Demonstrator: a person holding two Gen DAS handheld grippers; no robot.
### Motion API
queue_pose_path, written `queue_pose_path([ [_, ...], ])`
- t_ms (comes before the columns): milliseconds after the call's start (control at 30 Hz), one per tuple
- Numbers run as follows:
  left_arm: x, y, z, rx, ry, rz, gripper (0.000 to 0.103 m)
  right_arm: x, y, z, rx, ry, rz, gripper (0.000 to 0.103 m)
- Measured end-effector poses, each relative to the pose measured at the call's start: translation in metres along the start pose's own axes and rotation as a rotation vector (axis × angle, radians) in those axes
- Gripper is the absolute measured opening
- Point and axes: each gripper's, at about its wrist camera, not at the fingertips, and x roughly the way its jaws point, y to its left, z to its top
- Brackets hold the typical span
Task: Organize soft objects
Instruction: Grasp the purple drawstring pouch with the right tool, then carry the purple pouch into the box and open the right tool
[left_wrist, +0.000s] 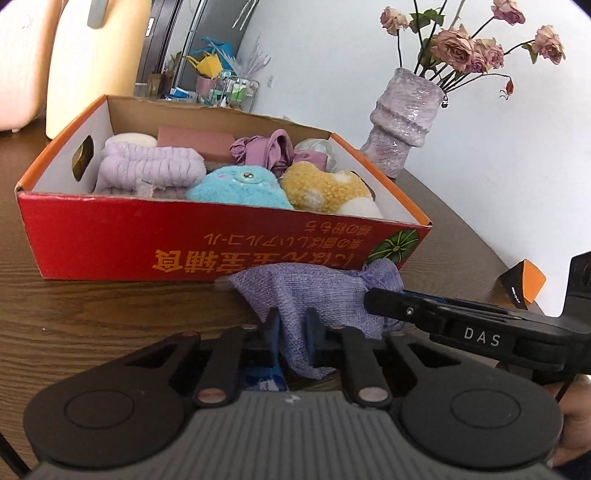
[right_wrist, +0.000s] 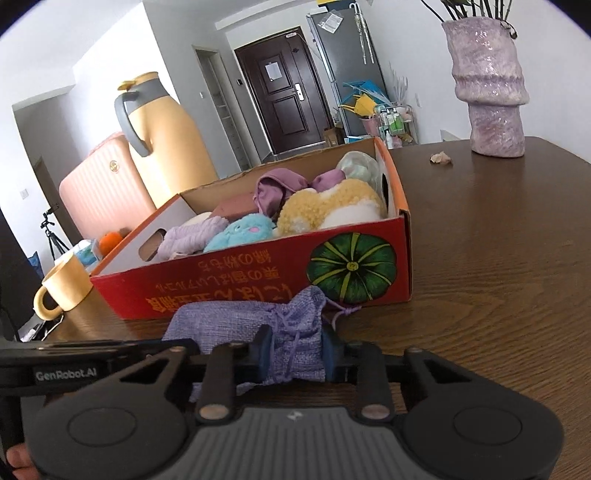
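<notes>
The red box's (left_wrist: 207, 240) near wall hides the lower parts of the soft things inside, the vase's (right_wrist: 487, 85) flowers are cut off at the top edge of the right wrist view, and the left tongs (left_wrist: 291, 328) cover part of the lilac pouch (left_wrist: 306, 291).

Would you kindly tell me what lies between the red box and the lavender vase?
Only bare wooden table separates the red box from the lavender vase, shown in the right wrist view.

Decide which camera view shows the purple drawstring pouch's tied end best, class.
The right wrist view: the purple drawstring pouch shows its gathered neck, cords and woven body there. In the left wrist view the pouch is partly hidden by the right hand-held gripper.
</notes>
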Motion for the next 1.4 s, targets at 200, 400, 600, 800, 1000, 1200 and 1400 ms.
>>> queue_pose_path([
  [200,-0.014,-0.013,0.001,0.046,-0.032,0.046,0.006,-0.030,0.013,-0.003,-0.021,-0.052,0.005,0.011],
  [400,-0.072,-0.039,-0.016,0.064,-0.105,0.007,0.006,-0.090,0.031,-0.027,-0.022,-0.101,0.017,0.010],
  [600,-0.138,-0.070,-0.061,0.129,-0.147,0.019,0.006,-0.155,0.065,-0.072,-0.082,-0.145,0.010,0.010],
  [800,-0.189,-0.081,-0.099,0.132,-0.200,0.027,0.006,-0.198,0.088,-0.102,-0.106,-0.191,0.025,0.010],
  [1000,-0.223,-0.084,-0.116,0.138,-0.256,0.023,0.006,-0.219,0.109,-0.115,-0.141,-0.222,0.027,0.010],
  [1200,-0.234,-0.075,-0.112,0.115,-0.291,0.014,0.006,-0.220,0.120,-0.105,-0.161,-0.241,0.035,0.010],
  [1400,-0.219,-0.062,-0.071,0.149,-0.319,0.044,0.006,-0.189,0.126,-0.057,-0.186,-0.248,0.059,0.010],
])
